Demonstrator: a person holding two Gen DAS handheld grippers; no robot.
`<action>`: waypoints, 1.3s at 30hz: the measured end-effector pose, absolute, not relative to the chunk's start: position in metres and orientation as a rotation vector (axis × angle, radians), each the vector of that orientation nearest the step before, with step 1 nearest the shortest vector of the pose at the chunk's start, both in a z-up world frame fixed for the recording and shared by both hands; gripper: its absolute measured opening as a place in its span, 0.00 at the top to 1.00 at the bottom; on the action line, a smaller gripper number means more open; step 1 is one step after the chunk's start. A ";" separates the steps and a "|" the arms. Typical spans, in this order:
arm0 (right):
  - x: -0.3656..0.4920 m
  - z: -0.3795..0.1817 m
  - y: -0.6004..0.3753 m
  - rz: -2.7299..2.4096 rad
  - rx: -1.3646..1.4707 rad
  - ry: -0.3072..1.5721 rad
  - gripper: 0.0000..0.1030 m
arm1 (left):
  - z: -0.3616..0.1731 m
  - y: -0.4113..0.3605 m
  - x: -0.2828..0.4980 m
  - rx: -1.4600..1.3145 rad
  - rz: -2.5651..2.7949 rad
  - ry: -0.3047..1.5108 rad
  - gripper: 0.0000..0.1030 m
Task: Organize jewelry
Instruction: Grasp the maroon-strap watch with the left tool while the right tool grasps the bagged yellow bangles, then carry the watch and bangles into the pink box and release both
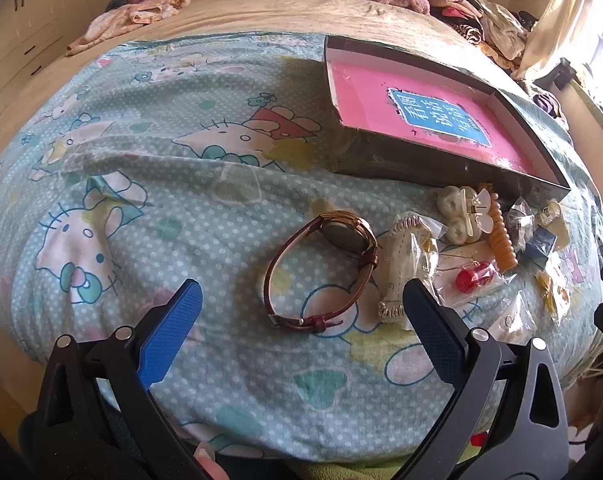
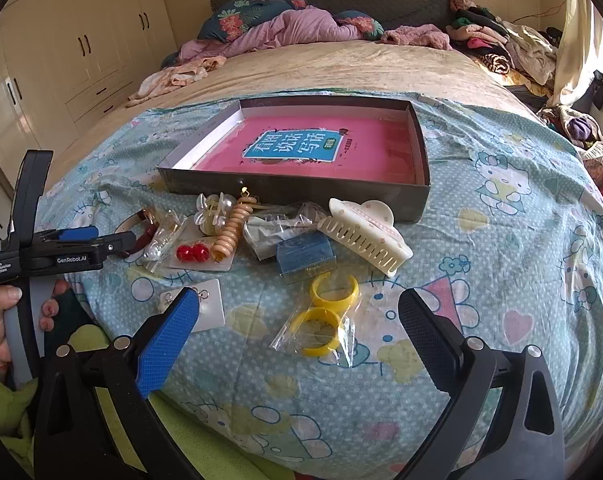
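Observation:
A shallow grey box (image 2: 301, 190) with a pink book inside lies on the bed; it also shows in the left wrist view (image 1: 421, 160). In front of it lie jewelry pieces. A brown-strap gold watch (image 1: 325, 268) lies just ahead of my open, empty left gripper (image 1: 301, 308). Right of the watch are a bagged cream comb (image 1: 397, 268), red earrings (image 1: 471, 278) and an orange spiral tie (image 1: 501, 236). My right gripper (image 2: 297, 316) is open and empty over bagged yellow rings (image 2: 321, 320). A cream claw clip (image 2: 365, 236) and a blue box (image 2: 305, 258) lie beyond.
The Hello Kitty sheet (image 2: 521, 220) covers the near bed. Piled clothes (image 2: 501, 48) and bedding (image 2: 293, 24) lie at the far end. Wardrobes (image 2: 81, 52) stand on the left. The left gripper body (image 2: 61, 252) sits left of the pile in the right wrist view.

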State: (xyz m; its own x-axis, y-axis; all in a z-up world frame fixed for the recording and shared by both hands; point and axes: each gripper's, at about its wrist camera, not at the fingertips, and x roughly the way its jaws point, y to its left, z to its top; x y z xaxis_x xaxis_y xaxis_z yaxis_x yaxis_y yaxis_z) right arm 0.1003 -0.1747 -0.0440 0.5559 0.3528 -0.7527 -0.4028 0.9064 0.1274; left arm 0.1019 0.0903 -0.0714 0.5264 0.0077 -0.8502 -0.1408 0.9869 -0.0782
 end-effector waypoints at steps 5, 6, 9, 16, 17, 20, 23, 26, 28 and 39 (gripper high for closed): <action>0.110 -0.057 -0.176 0.434 -0.055 0.906 0.04 | -0.082 0.090 0.112 -0.117 0.095 1.036 0.09; 0.112 -0.060 -0.176 0.431 -0.052 0.913 0.04 | -0.083 0.091 0.113 -0.114 0.098 1.032 0.10; 0.118 -0.070 -0.176 0.421 -0.057 0.941 0.04 | -0.084 0.091 0.118 -0.115 0.088 1.033 0.20; 0.129 -0.093 -0.171 0.416 -0.058 0.985 0.07 | -0.084 0.087 0.127 -0.105 0.053 1.009 0.51; 0.131 -0.096 -0.171 0.416 -0.057 0.987 0.10 | -0.084 0.086 0.127 -0.098 0.053 1.005 0.52; 0.133 -0.101 -0.169 0.408 -0.080 0.974 0.16 | -0.083 0.084 0.130 -0.094 0.043 0.995 0.55; 0.133 -0.104 -0.166 0.410 -0.106 0.951 0.28 | -0.080 0.085 0.129 -0.108 0.031 0.979 0.59; 0.133 -0.103 -0.171 0.432 -0.104 0.943 0.50 | -0.076 0.084 0.126 -0.120 0.021 0.968 0.61; 0.130 -0.101 -0.180 0.443 -0.093 0.945 0.57 | -0.071 0.083 0.123 -0.130 0.011 0.959 0.62; 0.109 -0.057 -0.216 0.474 -0.039 0.872 0.59 | -0.037 0.079 0.120 -0.149 -0.020 0.887 0.63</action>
